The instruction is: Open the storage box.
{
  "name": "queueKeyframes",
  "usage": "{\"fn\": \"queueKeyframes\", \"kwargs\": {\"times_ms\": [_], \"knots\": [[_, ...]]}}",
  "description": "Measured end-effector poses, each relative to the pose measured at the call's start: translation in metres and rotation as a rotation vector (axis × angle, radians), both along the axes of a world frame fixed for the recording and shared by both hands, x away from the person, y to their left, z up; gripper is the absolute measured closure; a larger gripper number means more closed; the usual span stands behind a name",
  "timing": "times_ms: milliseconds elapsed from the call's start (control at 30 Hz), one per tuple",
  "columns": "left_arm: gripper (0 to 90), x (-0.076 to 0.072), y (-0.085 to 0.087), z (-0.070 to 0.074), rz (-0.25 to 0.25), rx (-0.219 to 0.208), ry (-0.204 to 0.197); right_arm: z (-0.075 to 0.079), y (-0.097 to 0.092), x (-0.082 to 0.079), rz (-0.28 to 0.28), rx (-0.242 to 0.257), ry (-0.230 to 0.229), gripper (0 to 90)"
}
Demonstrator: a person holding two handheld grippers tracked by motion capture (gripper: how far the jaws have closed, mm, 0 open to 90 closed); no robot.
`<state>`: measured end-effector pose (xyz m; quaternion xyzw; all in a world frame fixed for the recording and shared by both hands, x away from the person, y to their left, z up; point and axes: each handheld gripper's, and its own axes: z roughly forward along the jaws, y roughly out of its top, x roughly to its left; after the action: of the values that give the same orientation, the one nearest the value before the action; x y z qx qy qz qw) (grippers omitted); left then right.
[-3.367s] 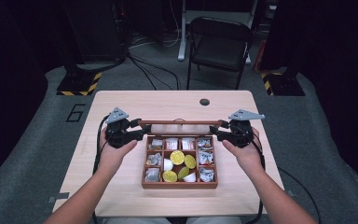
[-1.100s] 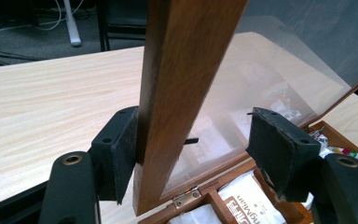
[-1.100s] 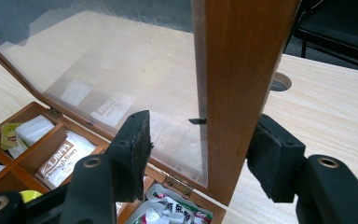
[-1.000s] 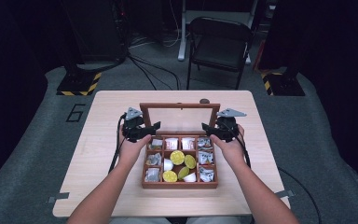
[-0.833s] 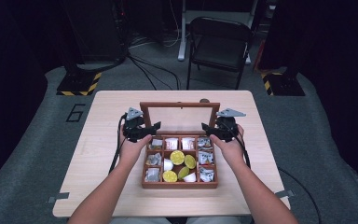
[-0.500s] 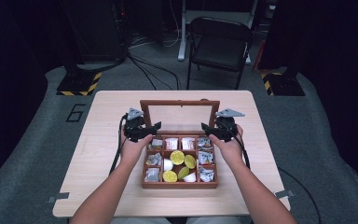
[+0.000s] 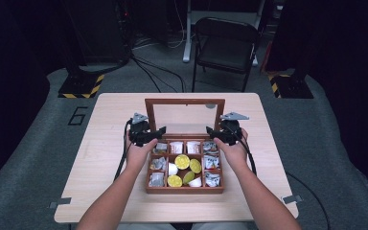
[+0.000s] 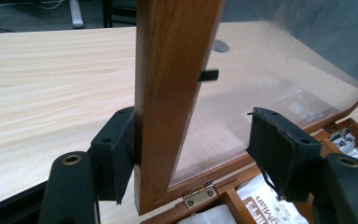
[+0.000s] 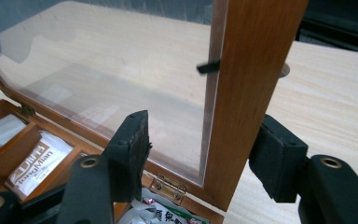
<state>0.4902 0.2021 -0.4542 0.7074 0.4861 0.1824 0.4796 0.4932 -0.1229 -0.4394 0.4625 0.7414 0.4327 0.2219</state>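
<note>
Overhead, a wooden box point(image 7: 184, 189) sits at the middle of the table point(image 7: 100, 143), its glazed lid point(image 7: 185, 116) standing upright at the far edge. The left gripper point(image 7: 154, 135) is at the lid's left frame post and the right gripper point(image 7: 214, 134) at its right post, each held in a hand point(image 7: 136, 152) that comes in from the near side. Compartments hold white packets point(image 7: 212, 162) along the sides and yellow rounds point(image 7: 181, 161) in the middle. A folding chair point(image 7: 226, 45) stands beyond the table.

Next, the left gripper view: the lid's post point(image 8: 170, 102) rises between the jaws. One pad lies against the post's outer face; the other stands clear, out in front of the pane, so the jaws are open around the wood and not clamped. A hinge point(image 8: 198, 193) shows just below the post.

Then the right gripper view: the other post point(image 9: 247, 98) stands between this gripper's jaws, both pads apart from the wood, one before the pane and one on the outer side. These jaws are open too. A brass hinge point(image 9: 168, 186) and a printed packet point(image 9: 35, 163) lie beneath.
</note>
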Motion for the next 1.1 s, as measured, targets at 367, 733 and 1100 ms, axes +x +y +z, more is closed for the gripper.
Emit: {"fn": "queueKeyframes", "kwargs": {"times_ms": [367,733,1100], "knots": [[34.3,0.004,-0.001,-0.01,0.002,0.012,0.008,-0.024,-0.003,0.005,0.006,0.028,0.039,41.0],[35.5,0.008,-0.002,-0.013,0.022,0.003,0.007,-0.025,-0.002,0.014,-0.007,0.049,0.057,40.9],[34.3,0.009,-0.002,-0.017,0.024,0.005,0.037,-0.024,0.001,0.014,-0.016,0.035,0.045,41.7]]}}
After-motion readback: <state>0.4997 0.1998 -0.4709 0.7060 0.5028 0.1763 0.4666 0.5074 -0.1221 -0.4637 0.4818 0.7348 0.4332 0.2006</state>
